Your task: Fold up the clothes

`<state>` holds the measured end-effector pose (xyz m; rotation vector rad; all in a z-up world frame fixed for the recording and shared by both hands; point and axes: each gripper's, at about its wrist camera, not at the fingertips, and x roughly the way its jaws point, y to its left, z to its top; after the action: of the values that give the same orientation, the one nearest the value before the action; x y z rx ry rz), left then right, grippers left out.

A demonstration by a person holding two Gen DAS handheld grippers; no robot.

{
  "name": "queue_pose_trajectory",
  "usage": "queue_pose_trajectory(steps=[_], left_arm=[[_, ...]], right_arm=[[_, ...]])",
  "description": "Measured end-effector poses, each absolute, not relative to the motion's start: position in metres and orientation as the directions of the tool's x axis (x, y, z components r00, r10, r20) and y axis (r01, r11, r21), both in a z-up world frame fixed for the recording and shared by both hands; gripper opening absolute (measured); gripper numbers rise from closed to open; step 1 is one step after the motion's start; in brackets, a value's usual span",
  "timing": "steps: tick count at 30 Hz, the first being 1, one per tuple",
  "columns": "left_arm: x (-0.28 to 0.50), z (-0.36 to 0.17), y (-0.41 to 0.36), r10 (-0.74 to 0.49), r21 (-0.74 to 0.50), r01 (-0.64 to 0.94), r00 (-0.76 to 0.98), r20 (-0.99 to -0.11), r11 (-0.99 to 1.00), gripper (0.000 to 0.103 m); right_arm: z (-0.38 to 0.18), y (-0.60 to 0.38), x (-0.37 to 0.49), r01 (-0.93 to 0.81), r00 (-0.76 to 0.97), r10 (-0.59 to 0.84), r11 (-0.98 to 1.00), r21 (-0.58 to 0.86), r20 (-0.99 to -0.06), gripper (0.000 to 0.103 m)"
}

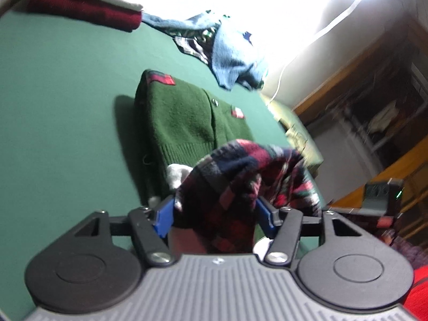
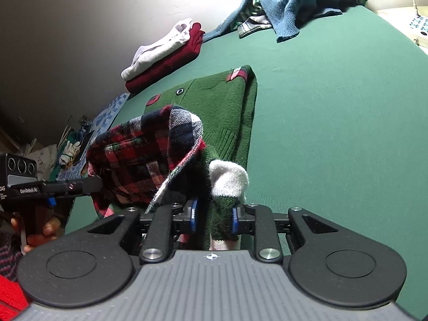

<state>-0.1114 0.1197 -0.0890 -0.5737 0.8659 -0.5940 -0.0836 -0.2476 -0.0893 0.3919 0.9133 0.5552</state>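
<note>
Step in hand: both grippers are lifting the near end of the green cardigan (image 2: 214, 107), which is lying partly folded across the middle of the green table (image 2: 334, 107); this looks like the fold of hem toward collar.
Left gripper (image 1: 214, 211): its blue-padded fingers are pinching a bunch of the plaid lining (image 1: 240, 176), which is turning outward as the cloth is rising.
Right gripper (image 2: 212, 218): its fingers are pressing on green knit and the white cuff (image 2: 230, 178) at the near edge.
Cardigan's place: the collar end is pointing toward the far edge, the lifted end is hanging just above the near edge.
Next move, as a judgement: both grippers should be carrying the raised end forward together, level, and laying it over the flat part; uneven travel would be skewing the fold.
Finished stack: a white garment (image 2: 157, 50) is resting on a dark red one (image 2: 165, 67) at the far left corner.
Waiting heap: a blue sweater (image 2: 294, 2) and striped pieces are lying crumpled at the far edge.
Containers: none showing on the table.
</note>
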Motion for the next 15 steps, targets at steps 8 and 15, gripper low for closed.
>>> queue_pose_trajectory(steps=[8,15], left_arm=[[-0.121,-0.082,0.135,-0.715,-0.714,0.259,0.524,-0.462,0.651,0.078],[-0.107,-0.098,0.144,-0.735,-0.785,0.199,0.537,-0.414,0.587,0.086]], right_arm=[[-0.093,-0.253,-0.086,-0.259,0.494,0.615,0.779,0.571,-0.615,0.015],[-0.097,-0.257,-0.086,-0.222,0.487,0.619,0.77,0.598,-0.616,0.011]])
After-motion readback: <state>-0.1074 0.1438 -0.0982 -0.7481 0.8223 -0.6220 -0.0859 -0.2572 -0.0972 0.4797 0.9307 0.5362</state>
